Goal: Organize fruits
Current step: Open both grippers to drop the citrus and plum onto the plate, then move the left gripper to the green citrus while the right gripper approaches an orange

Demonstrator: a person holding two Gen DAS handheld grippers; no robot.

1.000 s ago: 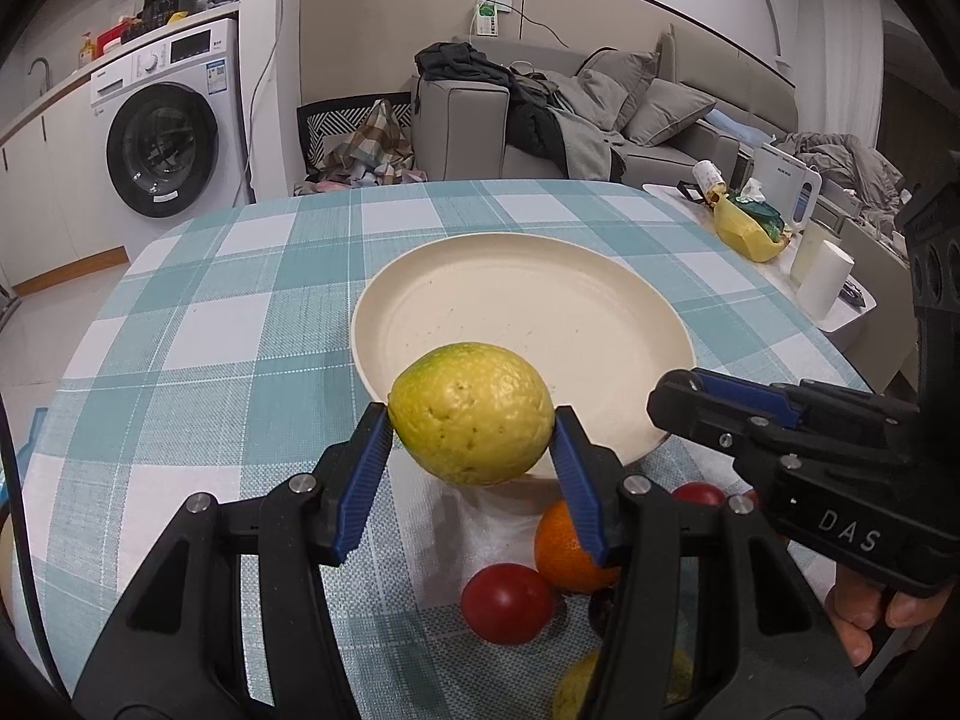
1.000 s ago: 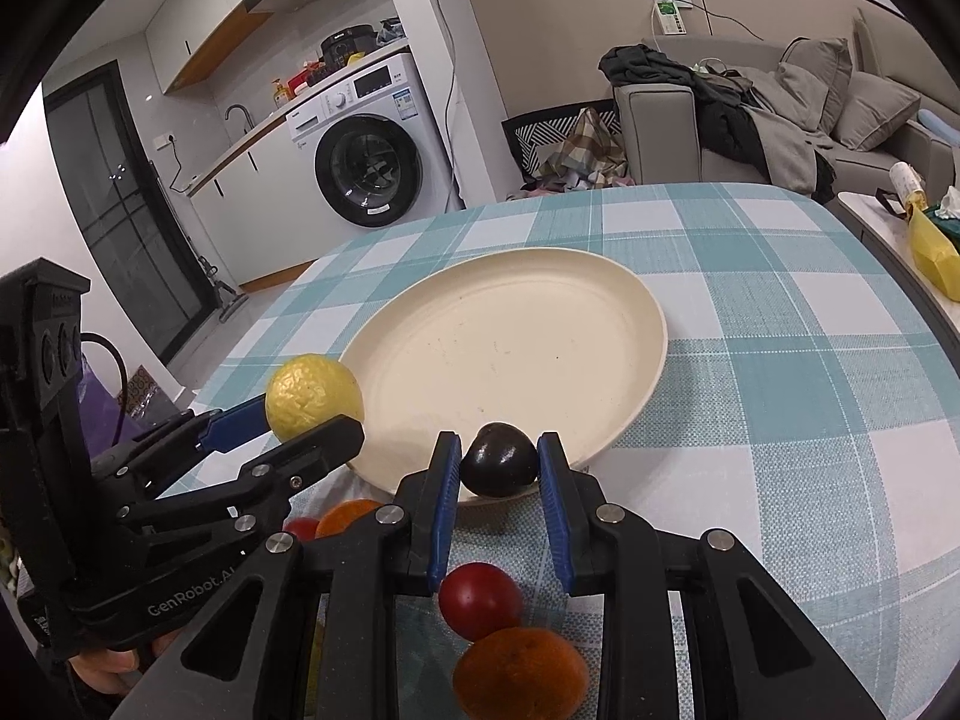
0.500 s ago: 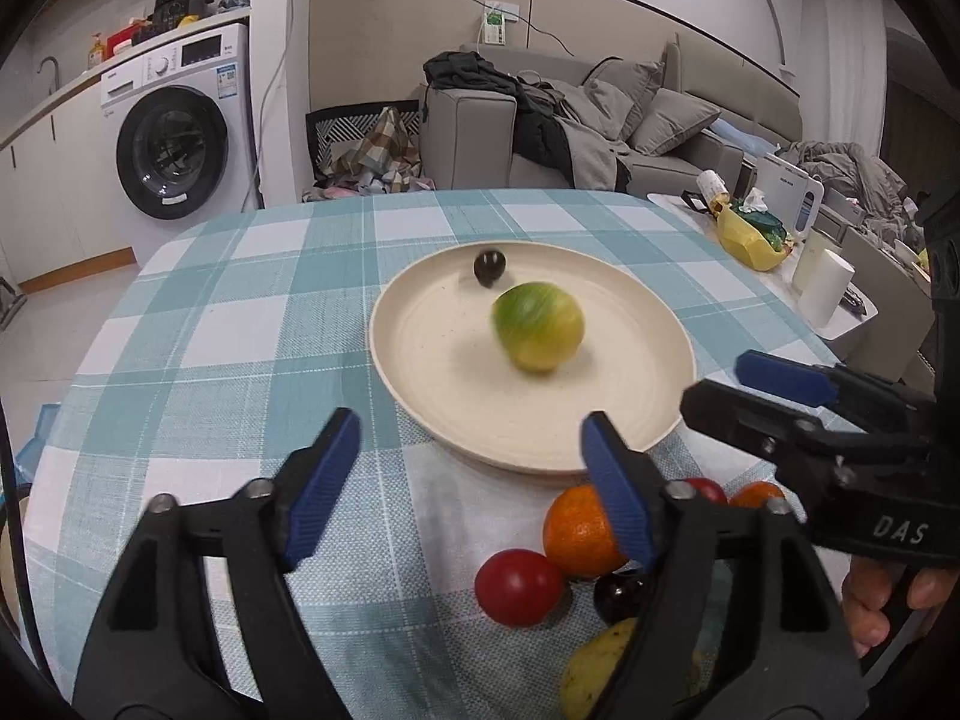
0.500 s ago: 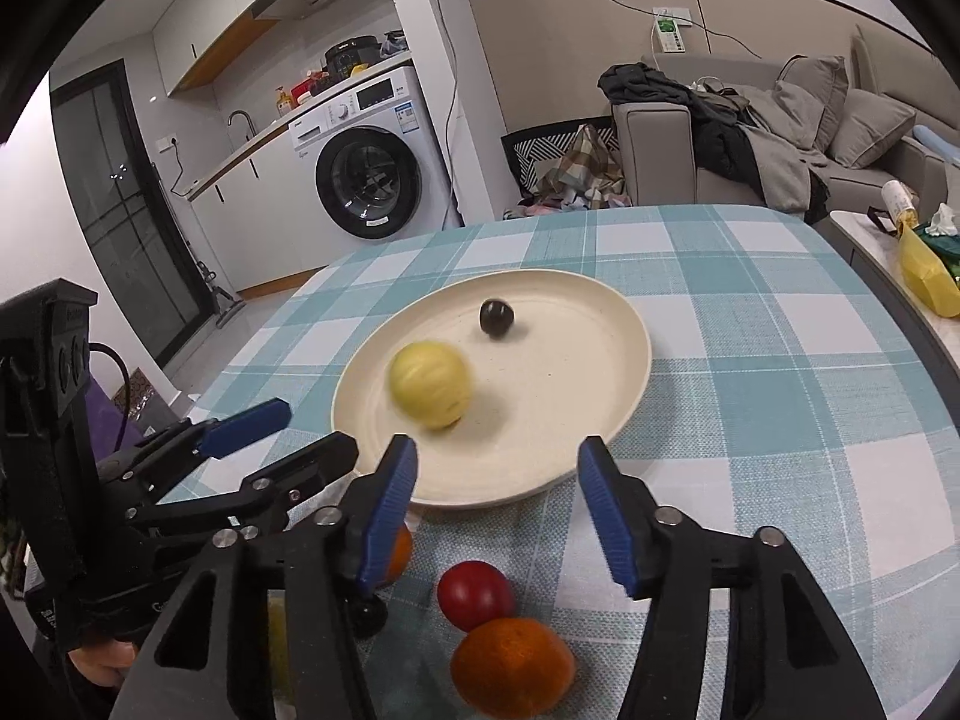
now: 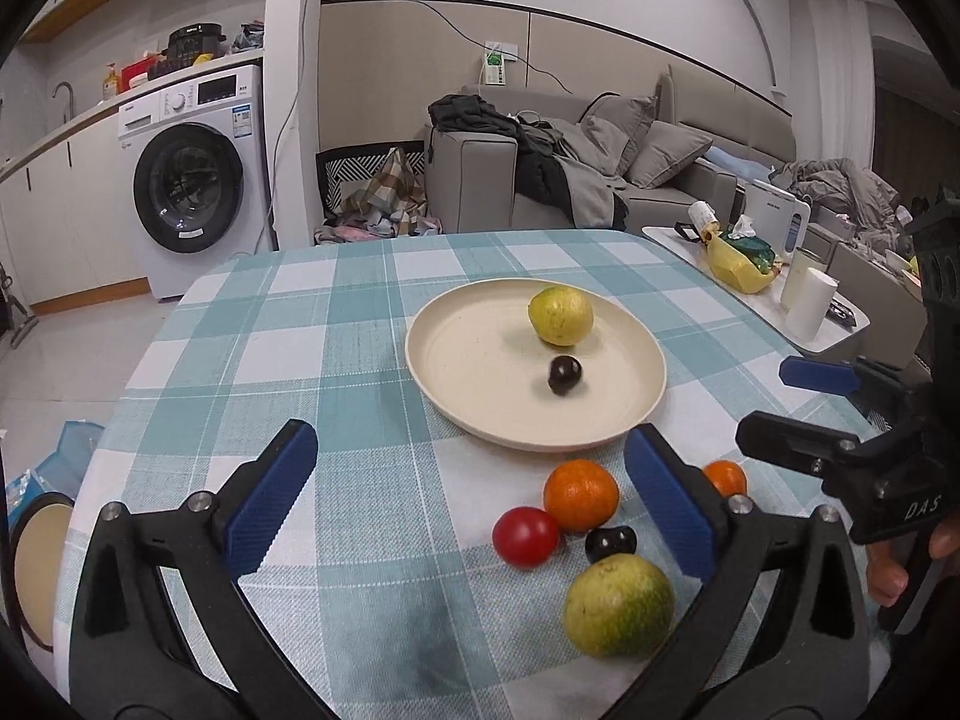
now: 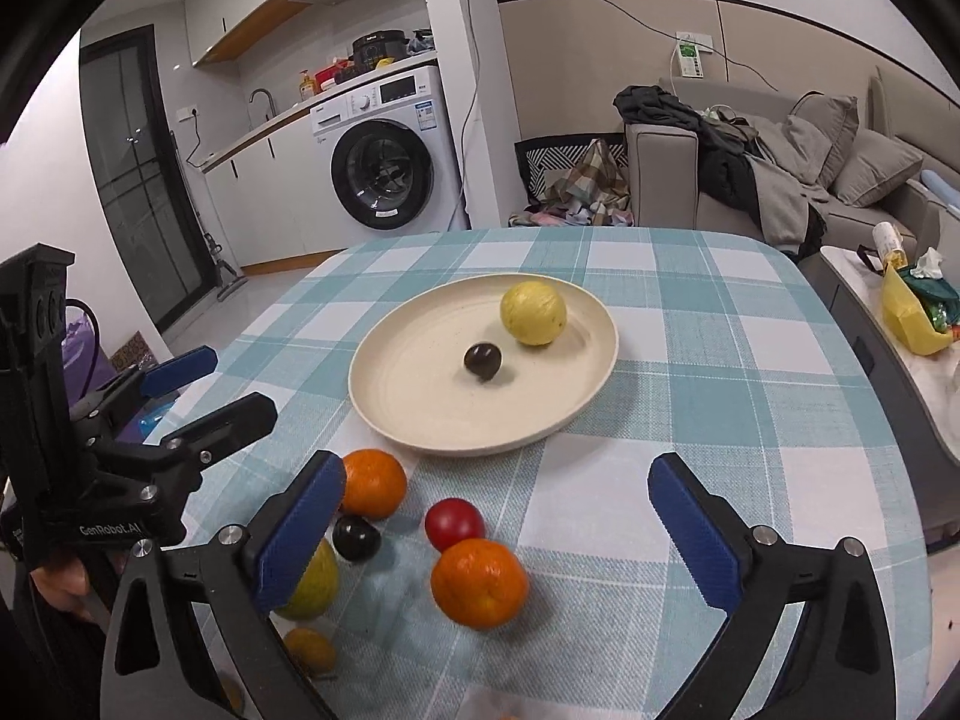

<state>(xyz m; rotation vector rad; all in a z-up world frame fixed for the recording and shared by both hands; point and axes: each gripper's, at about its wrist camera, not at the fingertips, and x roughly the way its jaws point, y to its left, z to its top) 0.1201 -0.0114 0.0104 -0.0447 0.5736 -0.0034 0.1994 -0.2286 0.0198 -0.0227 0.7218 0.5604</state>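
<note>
On the cream plate (image 5: 456, 414), at twelve o'clock from your grippers, sit the yellow-green fruit (image 5: 560, 315) and a dark one (image 5: 564, 374), perhaps a plum. Your left gripper (image 5: 468, 495) and right gripper (image 6: 498, 528) are opening wide, both empty.

I work in a home: washing machine (image 5: 191, 180) under a kitchen counter (image 6: 264, 120), grey sofa (image 5: 600, 180) with cushions and clothes, checked cloth on the tabletop (image 5: 360, 360).
</note>
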